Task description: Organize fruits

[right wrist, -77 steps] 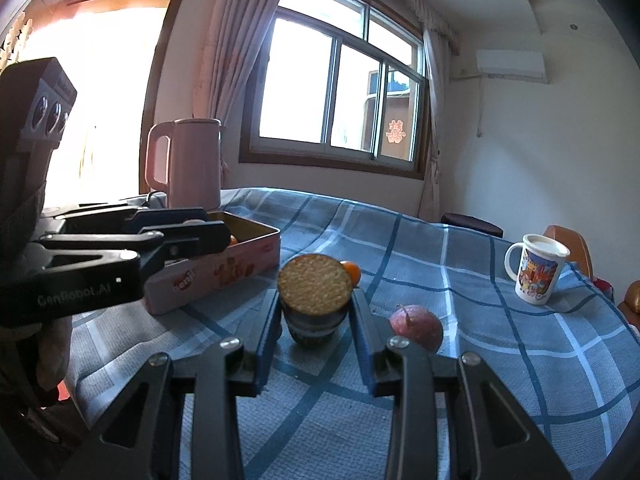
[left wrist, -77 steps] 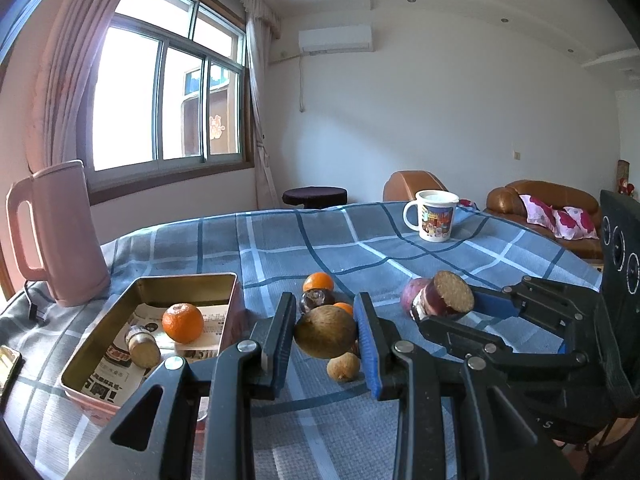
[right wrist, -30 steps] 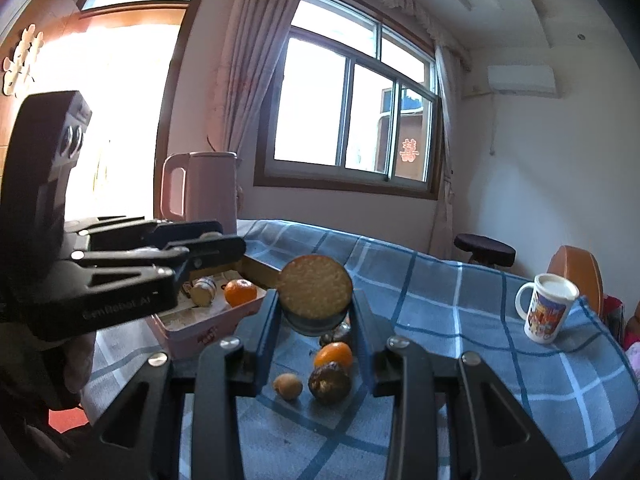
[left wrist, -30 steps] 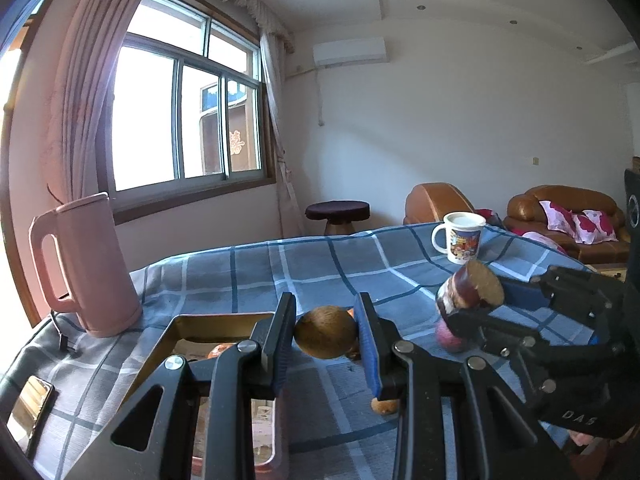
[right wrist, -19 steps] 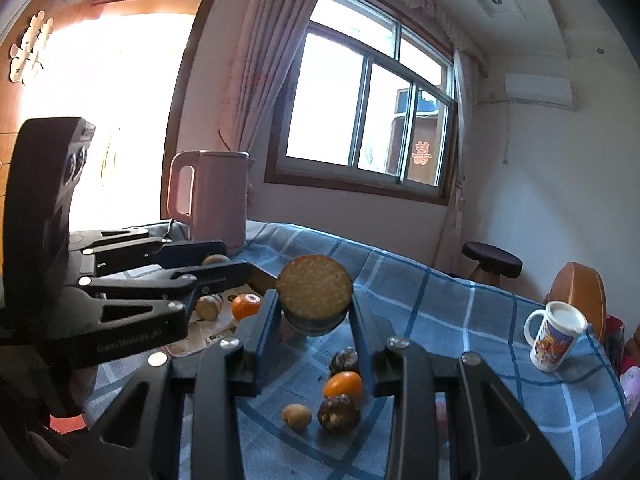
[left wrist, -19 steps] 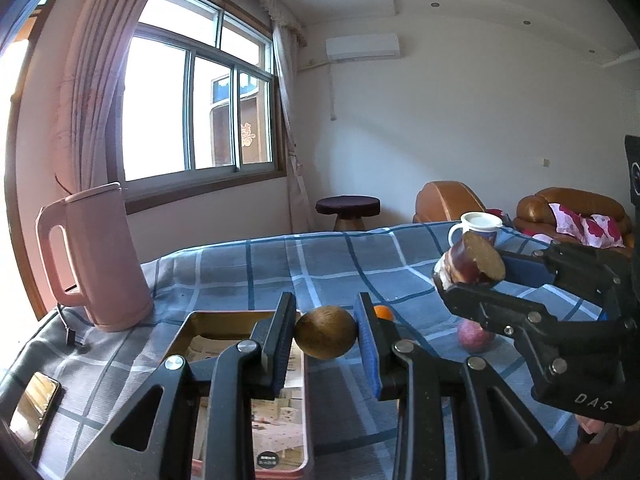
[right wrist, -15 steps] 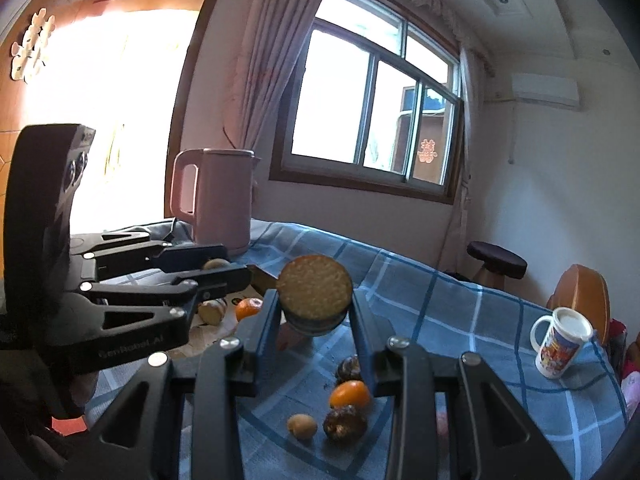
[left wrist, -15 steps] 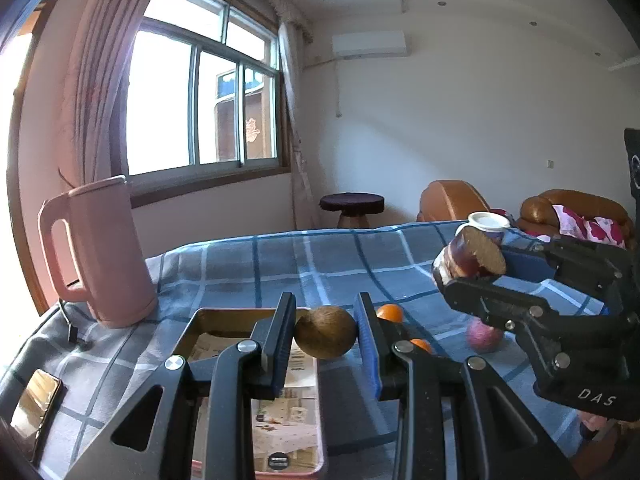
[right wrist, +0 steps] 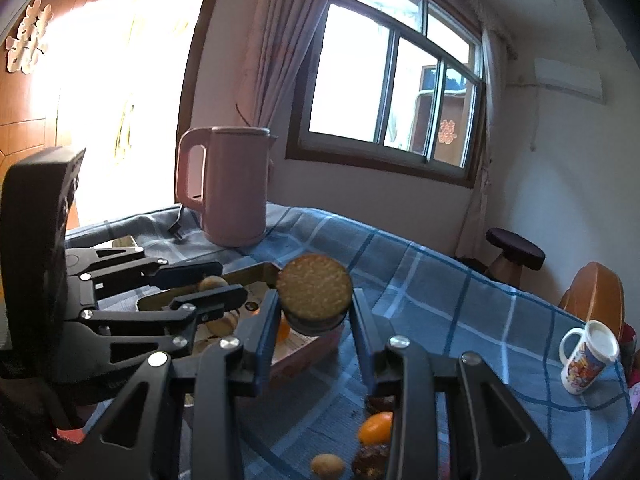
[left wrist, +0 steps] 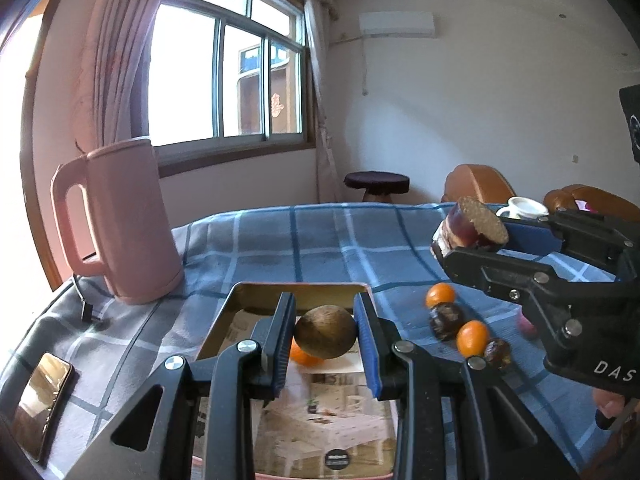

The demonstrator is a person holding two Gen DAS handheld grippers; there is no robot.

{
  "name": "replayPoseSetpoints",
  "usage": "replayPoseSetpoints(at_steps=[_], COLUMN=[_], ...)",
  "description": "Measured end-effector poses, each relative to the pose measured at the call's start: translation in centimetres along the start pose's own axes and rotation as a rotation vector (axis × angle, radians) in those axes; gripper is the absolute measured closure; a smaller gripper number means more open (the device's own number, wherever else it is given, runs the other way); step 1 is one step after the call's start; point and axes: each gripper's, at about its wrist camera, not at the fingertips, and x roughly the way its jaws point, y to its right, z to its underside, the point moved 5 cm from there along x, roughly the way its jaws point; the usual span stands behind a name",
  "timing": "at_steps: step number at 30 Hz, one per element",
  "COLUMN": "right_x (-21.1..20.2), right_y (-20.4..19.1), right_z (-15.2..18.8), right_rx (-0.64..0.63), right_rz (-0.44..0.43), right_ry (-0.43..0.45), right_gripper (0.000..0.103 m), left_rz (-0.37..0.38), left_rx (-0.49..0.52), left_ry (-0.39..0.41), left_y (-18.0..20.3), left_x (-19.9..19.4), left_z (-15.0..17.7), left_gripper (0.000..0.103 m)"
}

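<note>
On the counter (left wrist: pixel 320 236) the tin (left wrist: pixel 224 320) lies in front of the kettle (left wrist: pixel 120 224), a phone (left wrist: pixel 40 396) to its left, loose fruits (left wrist: pixel 460 320) to its right, and a mug (right wrist: pixel 588 356) at the far right.

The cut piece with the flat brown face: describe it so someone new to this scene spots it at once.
Start at the tall pink kettle on the blue checked cloth, then drop to the open tin in front of it. Beside the tin, the right tool grips the cut piece: unlike the round fruits, it shows a flat, rough tan disc above dark purplish skin.
</note>
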Motion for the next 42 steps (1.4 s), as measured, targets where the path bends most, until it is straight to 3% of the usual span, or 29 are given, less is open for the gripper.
replayPoseSetpoints(at_steps=[26,42], right_x=[7.4,9.2], right_y=[-3.8,-4.8], right_z=[2.2,3.8], right_rx=[-0.019,-0.027], right_rz=[-0.082,-0.094], right_ry=[-0.188,-0.296], right_gripper=[0.065,0.065], left_rz=[-0.078,-0.053], left_rx=[-0.063,-0.051], left_ry=[-0.163,-0.228], left_y=[-5.3,-5.2], left_x=[3.7,5.0], left_z=[2.5,3.1], left_gripper=[0.071,0.071])
